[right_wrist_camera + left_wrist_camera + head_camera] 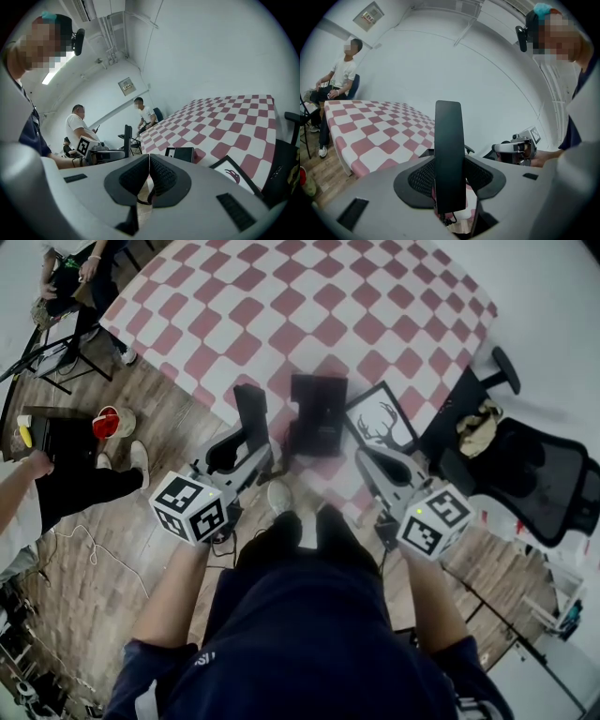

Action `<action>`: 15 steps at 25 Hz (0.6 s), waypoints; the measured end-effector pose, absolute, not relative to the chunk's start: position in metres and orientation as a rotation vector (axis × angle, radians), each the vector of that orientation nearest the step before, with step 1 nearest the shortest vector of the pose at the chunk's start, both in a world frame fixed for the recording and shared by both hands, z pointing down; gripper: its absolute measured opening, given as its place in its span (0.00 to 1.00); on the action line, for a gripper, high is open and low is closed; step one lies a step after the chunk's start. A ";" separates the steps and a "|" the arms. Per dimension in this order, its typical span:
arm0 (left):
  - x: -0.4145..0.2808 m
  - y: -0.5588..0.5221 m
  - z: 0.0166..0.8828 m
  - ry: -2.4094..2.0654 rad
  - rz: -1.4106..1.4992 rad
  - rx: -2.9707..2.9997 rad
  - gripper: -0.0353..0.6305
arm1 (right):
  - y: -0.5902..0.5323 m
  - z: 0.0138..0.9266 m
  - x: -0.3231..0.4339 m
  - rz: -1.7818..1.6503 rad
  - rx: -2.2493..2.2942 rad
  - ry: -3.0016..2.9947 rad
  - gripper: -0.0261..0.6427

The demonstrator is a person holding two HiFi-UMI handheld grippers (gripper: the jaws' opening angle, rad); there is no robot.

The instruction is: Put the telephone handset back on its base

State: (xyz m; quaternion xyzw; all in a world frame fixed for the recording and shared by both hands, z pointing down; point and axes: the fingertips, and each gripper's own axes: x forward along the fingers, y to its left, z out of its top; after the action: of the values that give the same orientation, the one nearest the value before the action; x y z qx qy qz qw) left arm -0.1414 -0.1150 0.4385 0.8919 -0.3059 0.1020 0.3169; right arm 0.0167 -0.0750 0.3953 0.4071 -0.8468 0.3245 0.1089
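Black telephone handset (450, 154), long axis upright, sits clamped in our left gripper (450, 182), just left of its base (319, 413) on the red-and-white checked table (281, 296). Our right gripper (149, 176) is closed and empty. Only the head view shows the wooden floor (141, 399); the gripper views add white walls (464, 70).

Workroom of the laboratory or test-studio type, seen from within: bare white walls (454, 79), exposed ceiling pipes (110, 28) and a strip light (54, 72) overhead, a small panel (127, 86) mounted high on the wall, and a wood-plank floor (159, 418) with a loose cable (89, 545) lying on it. A large table (309, 306) under a red-and-white checked cloth fills the middle, with a black mesh office chair (539, 474) near one corner. Two onlookers, one seated (145, 115) at the table's far end and another (79, 124) near by, occupy the room's edge.
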 end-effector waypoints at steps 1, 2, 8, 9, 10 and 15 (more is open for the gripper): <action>-0.138 -0.115 0.442 -0.805 0.274 2.340 0.38 | -0.076 0.398 0.020 0.962 1.189 -2.490 0.06; -0.133 -0.116 0.446 -0.803 0.278 2.331 0.38 | -0.078 0.401 0.024 0.969 1.183 -2.489 0.07; -0.109 -0.121 0.476 -0.802 0.339 2.274 0.38 | -0.085 0.420 0.050 1.024 1.150 -2.462 0.07; -0.105 -0.122 0.480 -0.805 0.349 2.266 0.38 | -0.086 0.423 0.055 1.030 1.144 -2.458 0.07; -0.101 -0.123 0.484 -0.810 0.357 2.257 0.38 | -0.088 0.425 0.060 1.035 1.139 -2.456 0.06; -0.087 -0.127 0.504 -0.844 0.394 2.199 0.38 | -0.096 0.433 0.081 1.070 1.095 -2.451 0.06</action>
State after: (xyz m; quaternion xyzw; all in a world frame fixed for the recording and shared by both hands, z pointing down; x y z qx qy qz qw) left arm -0.0872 -0.1275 0.5037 0.8563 -0.3285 0.1533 0.3678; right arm 0.0812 -0.0959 0.4331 0.3758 -0.8414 0.3674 0.1258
